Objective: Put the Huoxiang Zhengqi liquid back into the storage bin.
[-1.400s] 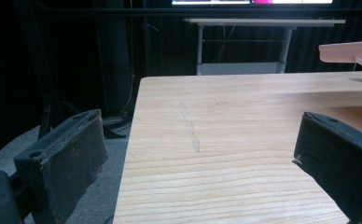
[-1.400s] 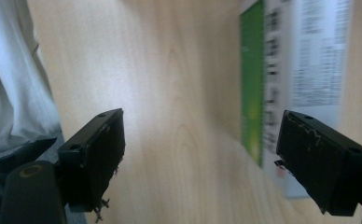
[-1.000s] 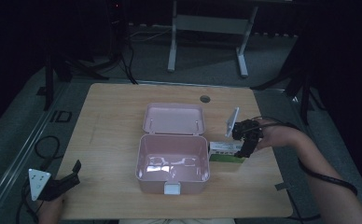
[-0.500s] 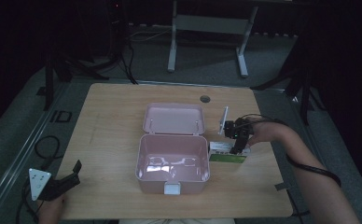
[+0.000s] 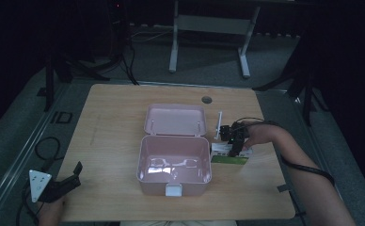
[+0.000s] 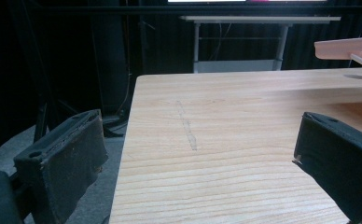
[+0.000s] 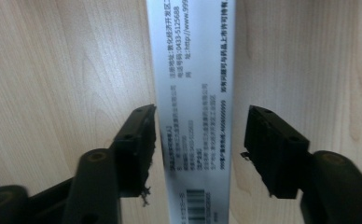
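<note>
A slim white carton with printed text and a green side (image 5: 228, 160) lies on the table just right of an open pink box (image 5: 152, 181), whose lid (image 5: 175, 120) leans back. My right gripper (image 5: 234, 149) points down over the carton. In the right gripper view the carton (image 7: 193, 70) runs between the two jaws of the right gripper (image 7: 200, 116). They have just been closing: the left one is at its edge, and a narrow gap remains at the right one. My left gripper (image 5: 76, 175) hovers open at the table's near left corner, and the left gripper (image 6: 200, 121) has nothing between its jaws.
The wooden table (image 5: 115, 132) has a round cable hole (image 5: 207, 100) near its far edge. A desk frame (image 5: 209, 23) and cables stand on the dark floor beyond. A person's right forearm (image 5: 307, 169) reaches in from the lower right.
The right gripper has come down and slightly left onto the carton, and its jaws have narrowed around it. The left gripper has not moved.
</note>
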`<act>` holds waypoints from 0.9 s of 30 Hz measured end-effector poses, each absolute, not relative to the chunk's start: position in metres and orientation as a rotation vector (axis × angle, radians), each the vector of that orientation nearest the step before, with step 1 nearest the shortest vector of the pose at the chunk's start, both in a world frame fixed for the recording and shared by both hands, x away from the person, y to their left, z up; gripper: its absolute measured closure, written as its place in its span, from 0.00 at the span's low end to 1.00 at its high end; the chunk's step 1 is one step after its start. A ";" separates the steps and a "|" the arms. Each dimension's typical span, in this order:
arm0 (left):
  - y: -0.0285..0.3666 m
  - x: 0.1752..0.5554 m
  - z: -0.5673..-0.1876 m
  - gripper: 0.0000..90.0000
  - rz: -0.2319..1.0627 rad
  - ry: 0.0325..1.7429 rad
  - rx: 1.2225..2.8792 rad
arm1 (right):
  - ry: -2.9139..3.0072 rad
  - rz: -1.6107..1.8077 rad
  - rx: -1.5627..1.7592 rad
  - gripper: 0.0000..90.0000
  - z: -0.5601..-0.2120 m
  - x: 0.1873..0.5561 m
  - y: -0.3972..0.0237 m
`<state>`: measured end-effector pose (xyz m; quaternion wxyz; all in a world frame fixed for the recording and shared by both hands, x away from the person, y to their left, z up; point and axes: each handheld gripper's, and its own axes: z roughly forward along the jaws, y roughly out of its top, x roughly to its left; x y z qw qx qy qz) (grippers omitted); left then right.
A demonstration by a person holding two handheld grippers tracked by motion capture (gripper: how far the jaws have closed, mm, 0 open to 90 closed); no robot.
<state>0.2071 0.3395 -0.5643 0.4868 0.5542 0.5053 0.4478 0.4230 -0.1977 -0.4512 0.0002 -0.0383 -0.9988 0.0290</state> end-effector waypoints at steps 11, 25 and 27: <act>0.340 0.207 -0.564 0.03 1.091 1.231 1.349 | -3.118 0.111 -0.124 0.62 -0.466 0.421 -0.196; 0.339 0.207 -0.564 0.03 1.089 1.231 1.348 | -3.096 0.145 -0.125 0.69 -0.461 0.422 -0.199; 0.339 0.207 -0.564 0.03 1.089 1.231 1.347 | -3.101 0.133 -0.111 0.69 -0.458 0.420 -0.201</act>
